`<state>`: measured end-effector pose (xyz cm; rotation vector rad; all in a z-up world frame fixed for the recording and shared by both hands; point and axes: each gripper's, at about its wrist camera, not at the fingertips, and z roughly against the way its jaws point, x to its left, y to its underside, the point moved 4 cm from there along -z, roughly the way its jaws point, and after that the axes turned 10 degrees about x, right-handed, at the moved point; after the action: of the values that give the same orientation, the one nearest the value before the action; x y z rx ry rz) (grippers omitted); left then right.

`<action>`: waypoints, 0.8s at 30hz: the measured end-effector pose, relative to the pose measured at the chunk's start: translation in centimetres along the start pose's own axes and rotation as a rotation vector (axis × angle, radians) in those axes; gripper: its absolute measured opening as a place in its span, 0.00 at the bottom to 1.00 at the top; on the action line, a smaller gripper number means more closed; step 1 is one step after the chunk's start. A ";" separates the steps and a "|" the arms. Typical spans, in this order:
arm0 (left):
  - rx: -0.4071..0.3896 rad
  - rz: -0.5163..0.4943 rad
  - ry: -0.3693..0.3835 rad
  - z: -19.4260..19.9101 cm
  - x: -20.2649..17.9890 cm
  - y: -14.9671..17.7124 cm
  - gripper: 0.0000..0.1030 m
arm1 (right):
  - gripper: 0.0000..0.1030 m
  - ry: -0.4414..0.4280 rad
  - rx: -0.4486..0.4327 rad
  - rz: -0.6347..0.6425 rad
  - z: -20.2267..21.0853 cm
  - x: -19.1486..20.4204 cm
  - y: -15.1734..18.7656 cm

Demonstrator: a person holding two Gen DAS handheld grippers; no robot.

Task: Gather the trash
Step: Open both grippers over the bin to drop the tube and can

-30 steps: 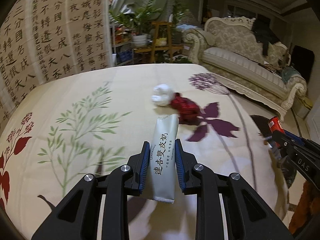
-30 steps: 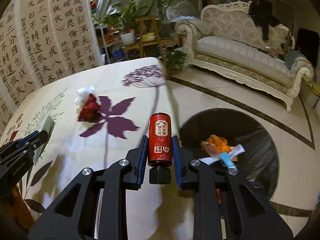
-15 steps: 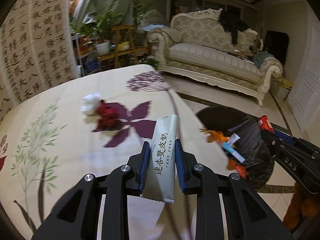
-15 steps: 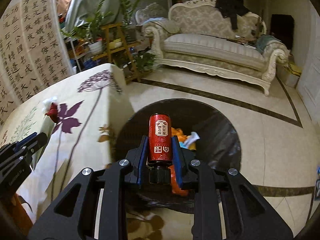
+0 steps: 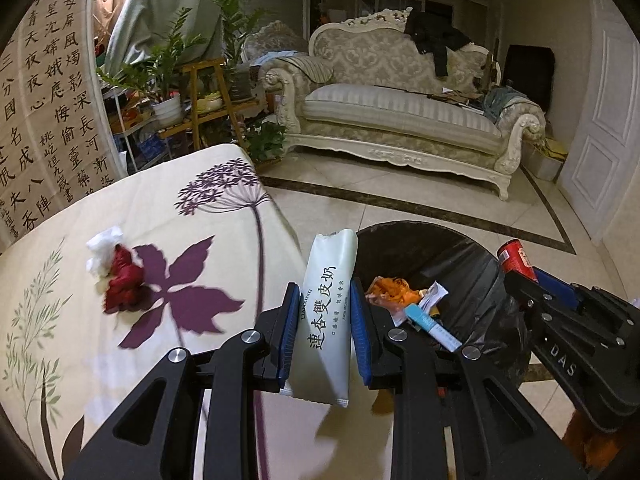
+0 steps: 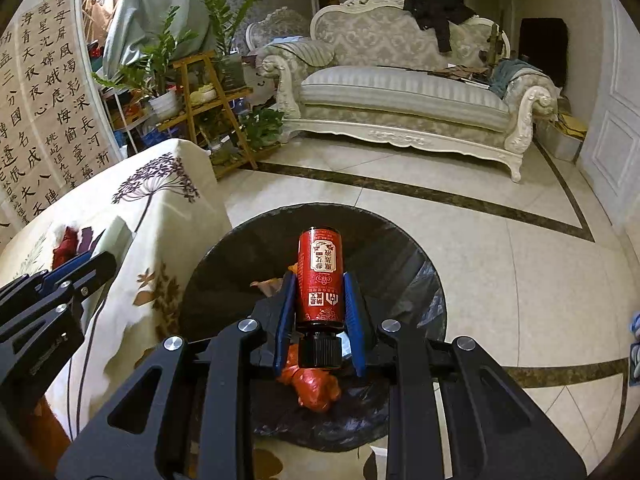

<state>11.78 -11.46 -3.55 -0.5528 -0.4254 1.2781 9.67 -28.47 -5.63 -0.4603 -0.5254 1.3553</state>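
Left gripper (image 5: 324,332) clamped on pale wrapper (image 5: 326,320); right gripper (image 6: 320,316) clamped on red bottle (image 6: 320,280), black-lined bin (image 6: 404,280) directly below it.

The left gripper (image 5: 325,330) is a matte black plastic frame with cut-out arms, round silver screws at its pivots and blue ribbed pads (image 5: 289,330). The right gripper (image 6: 320,306), built alike, shows raised "DAS" lettering on its side.

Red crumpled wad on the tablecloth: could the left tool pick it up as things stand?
Probably not yet. The left tool is shut on a pale green packet, so its pads are occupied, and the red wad lies off to its left, beside white tissue.
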 end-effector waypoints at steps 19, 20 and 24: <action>0.036 -0.049 -0.012 -4.2 -3.1 -3.1 0.26 | 0.23 0.007 0.010 -0.032 -2.8 -1.6 -2.3; 0.040 -0.049 -0.013 -4.3 -3.2 -3.1 0.26 | 0.23 0.007 0.014 -0.035 -3.0 -1.6 -2.3; 0.064 -0.052 -0.010 -4.9 -3.2 -3.0 0.37 | 0.29 0.008 0.015 -0.046 -3.3 -1.9 -2.3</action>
<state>16.18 -15.88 -5.66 -0.4788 -0.4038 1.2407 13.20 -30.75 -7.07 -0.4388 -0.5163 1.3117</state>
